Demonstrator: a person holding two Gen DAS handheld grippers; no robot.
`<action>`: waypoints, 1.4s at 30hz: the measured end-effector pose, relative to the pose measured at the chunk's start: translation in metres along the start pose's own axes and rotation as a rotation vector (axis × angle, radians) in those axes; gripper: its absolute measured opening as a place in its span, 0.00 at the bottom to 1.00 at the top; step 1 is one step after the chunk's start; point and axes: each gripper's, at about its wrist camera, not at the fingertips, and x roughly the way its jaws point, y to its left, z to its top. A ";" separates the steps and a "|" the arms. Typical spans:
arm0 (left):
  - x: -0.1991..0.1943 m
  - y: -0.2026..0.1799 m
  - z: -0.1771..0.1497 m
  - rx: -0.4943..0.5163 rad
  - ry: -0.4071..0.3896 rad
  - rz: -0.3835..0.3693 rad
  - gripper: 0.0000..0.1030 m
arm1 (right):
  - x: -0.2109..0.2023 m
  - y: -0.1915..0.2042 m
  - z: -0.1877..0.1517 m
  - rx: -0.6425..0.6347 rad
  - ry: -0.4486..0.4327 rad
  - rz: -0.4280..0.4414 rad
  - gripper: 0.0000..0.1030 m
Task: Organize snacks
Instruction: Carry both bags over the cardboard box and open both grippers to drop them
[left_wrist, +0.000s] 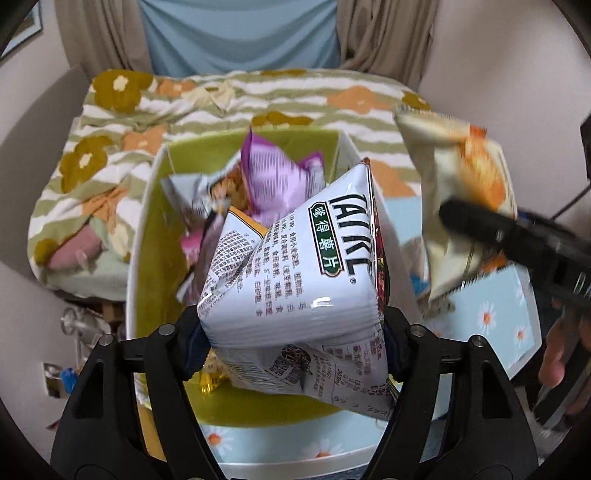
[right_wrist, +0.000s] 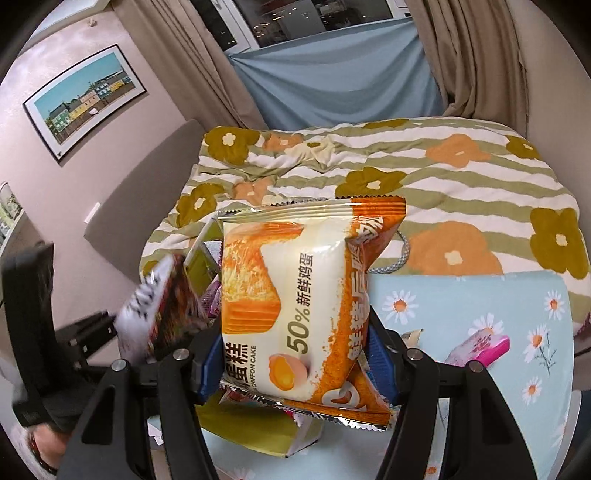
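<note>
My left gripper (left_wrist: 291, 347) is shut on a white potato chip bag (left_wrist: 295, 280) and holds it over a white bin with a green inside (left_wrist: 147, 236). The bin holds a purple packet (left_wrist: 277, 177) and other snack packets. My right gripper (right_wrist: 295, 365) is shut on an orange and white chiffon cake packet (right_wrist: 295, 295), held up to the right of the bin. That packet also shows in the left wrist view (left_wrist: 461, 192), and the chip bag shows blurred in the right wrist view (right_wrist: 147, 302).
The bin stands on a table with a light blue daisy cloth (right_wrist: 461, 314). A pink packet (right_wrist: 480, 347) lies on the cloth at right. A bed with a flowered striped blanket (right_wrist: 406, 166) is behind. Curtains and a wall picture (right_wrist: 85, 99) are farther back.
</note>
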 end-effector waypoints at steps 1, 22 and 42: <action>0.003 -0.001 -0.002 0.008 0.004 -0.004 0.78 | -0.001 -0.002 0.000 0.006 0.001 -0.006 0.60; -0.019 0.048 -0.015 -0.084 -0.081 -0.010 1.00 | 0.005 0.022 0.008 -0.008 -0.005 -0.060 0.60; 0.007 0.097 -0.012 -0.132 -0.053 0.083 1.00 | 0.104 0.113 0.084 -0.189 0.073 0.095 0.60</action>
